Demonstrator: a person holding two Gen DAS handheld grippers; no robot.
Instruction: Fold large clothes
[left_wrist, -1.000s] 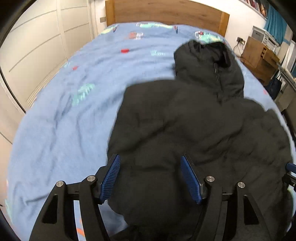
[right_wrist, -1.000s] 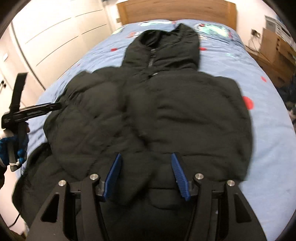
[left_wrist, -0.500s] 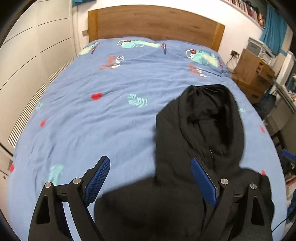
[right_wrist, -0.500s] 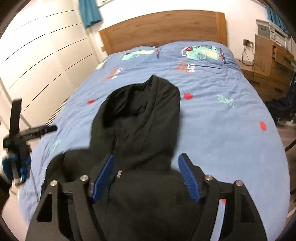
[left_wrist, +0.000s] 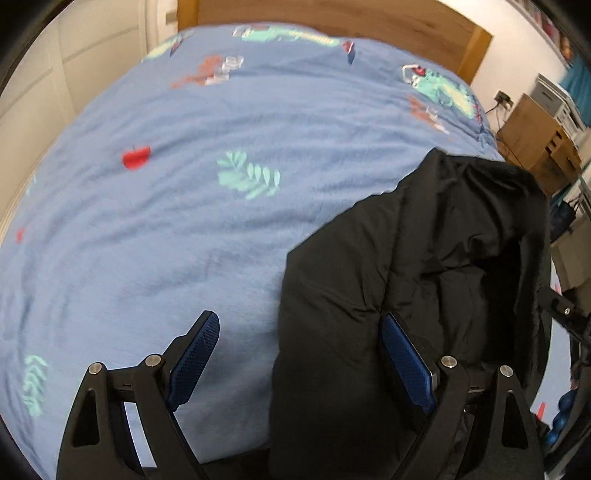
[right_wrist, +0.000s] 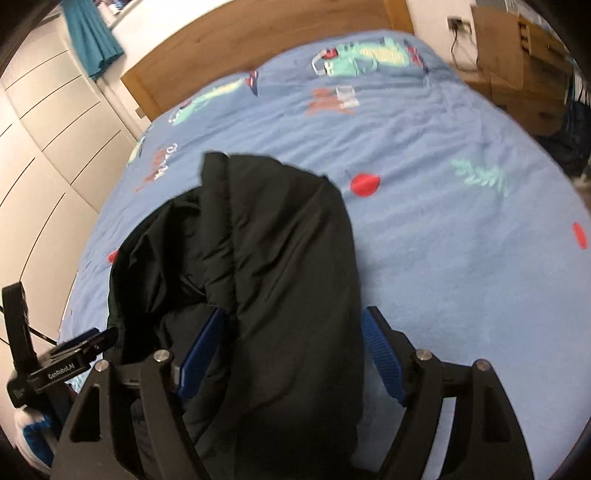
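Note:
A black hooded puffer jacket (left_wrist: 424, 266) lies on the blue printed bedsheet (left_wrist: 184, 229); only its hood end shows here. My left gripper (left_wrist: 299, 325) stands open astride the hood's left edge. Its left pad is over bare sheet and its right pad lies against the black fabric. My right gripper (right_wrist: 293, 314) has its jaws opening, with the right half of the hood (right_wrist: 288, 258) between them. One of its pads sits partly inside the hood opening and the other at the hood's outer edge. The left gripper's body (right_wrist: 70, 354) shows at the left of the right wrist view.
A wooden headboard (right_wrist: 266, 40) closes the far end of the bed. White wardrobe doors (right_wrist: 48, 140) run along the left side. A wooden cabinet (left_wrist: 535, 144) with a printer stands to the right. Bare sheet lies beyond and to both sides of the hood.
Both grippers have travelled from the jacket's body up to its hood, and both jaws have spread wider. The jacket lies where it was.

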